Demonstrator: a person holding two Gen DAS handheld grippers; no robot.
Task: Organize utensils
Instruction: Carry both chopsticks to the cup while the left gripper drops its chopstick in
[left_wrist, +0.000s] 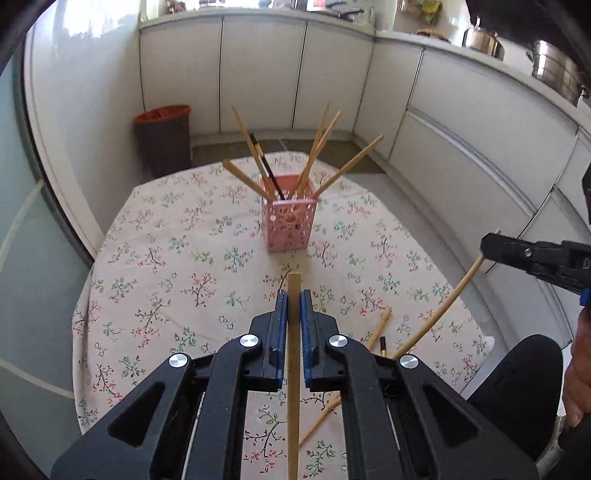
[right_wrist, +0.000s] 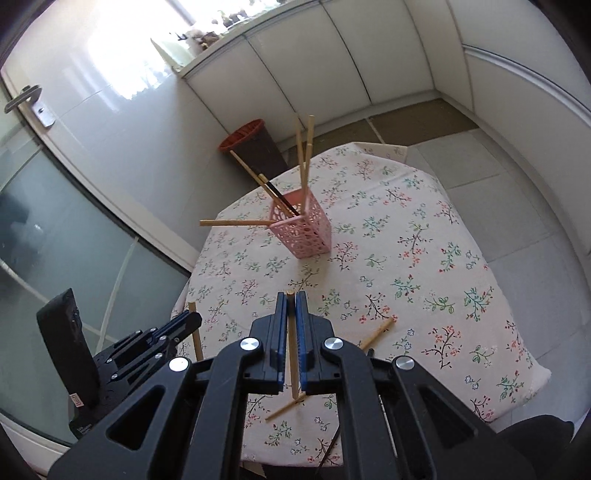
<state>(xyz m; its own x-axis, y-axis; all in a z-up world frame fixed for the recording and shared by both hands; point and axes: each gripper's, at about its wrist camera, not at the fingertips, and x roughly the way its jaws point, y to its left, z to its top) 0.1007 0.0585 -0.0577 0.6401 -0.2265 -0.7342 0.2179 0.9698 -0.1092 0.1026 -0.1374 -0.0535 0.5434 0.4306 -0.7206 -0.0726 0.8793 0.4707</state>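
Beyond held chopstick (left_wrist: 294, 369): pink basket (left_wrist: 290, 225); loose chopsticks (left_wrist: 380, 328) on floral tablecloth (left_wrist: 177, 266).

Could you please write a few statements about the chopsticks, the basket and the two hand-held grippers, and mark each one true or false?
1. The left hand-held gripper is shut on a wooden chopstick. True.
2. The right hand-held gripper is open and holds nothing. False: it is shut on another wooden chopstick.
3. The pink basket stands upright on the floral tablecloth. True.
4. The basket holds only wooden chopsticks. False: a black chopstick stands in it among the wooden ones.
5. All chopsticks are already off the tablecloth. False: a loose chopstick still lies on it, near the grippers.
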